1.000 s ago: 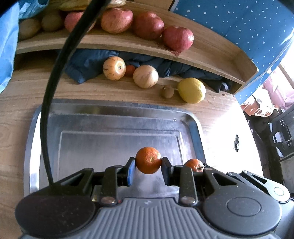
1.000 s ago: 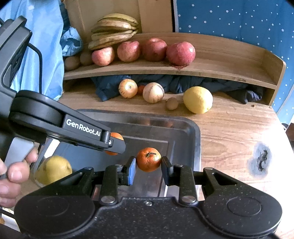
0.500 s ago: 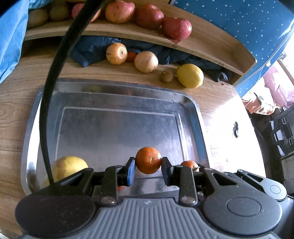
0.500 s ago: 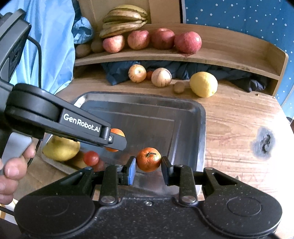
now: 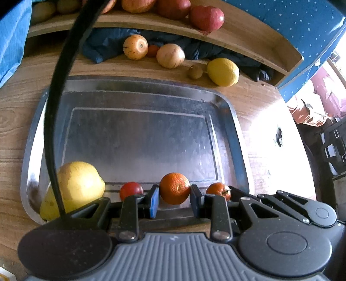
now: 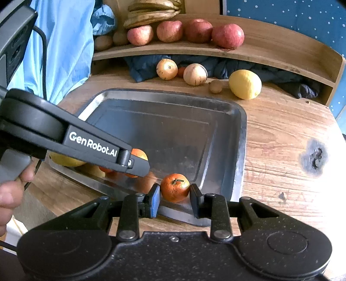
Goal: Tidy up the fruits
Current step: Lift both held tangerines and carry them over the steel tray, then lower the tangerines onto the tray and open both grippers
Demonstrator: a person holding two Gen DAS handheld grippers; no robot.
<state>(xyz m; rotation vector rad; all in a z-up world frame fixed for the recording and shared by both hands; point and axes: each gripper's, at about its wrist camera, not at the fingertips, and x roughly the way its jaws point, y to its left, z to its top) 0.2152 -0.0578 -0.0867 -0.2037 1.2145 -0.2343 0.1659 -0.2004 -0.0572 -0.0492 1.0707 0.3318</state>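
Note:
My left gripper [image 5: 174, 195] is shut on an orange [image 5: 174, 188] and holds it over the near edge of a metal tray [image 5: 138, 97]. My right gripper [image 6: 174, 195] is shut on a second orange with a stem [image 6: 175, 187], over the tray's near right corner [image 6: 240, 151]. That orange also shows in the left wrist view [image 5: 218, 190]. The left gripper [image 6: 138, 164] and its orange [image 6: 139, 154] show in the right wrist view. A yellow pear [image 5: 75, 186] and a small red fruit [image 5: 130, 190] lie in the tray's near left part.
Behind the tray lie two round pale fruits [image 5: 135, 46] [image 5: 170, 55], a small brown fruit [image 5: 194, 72] and a lemon [image 5: 222, 71] on a wooden table [image 6: 281, 134]. A shelf [image 6: 270, 51] holds red apples [image 6: 228, 35] and bananas [image 6: 151, 13]. A dark cloth [image 5: 103, 46] lies under it.
Both grippers have drawn back toward the tray's near edge with their oranges. The pear and the small red fruit have come into view.

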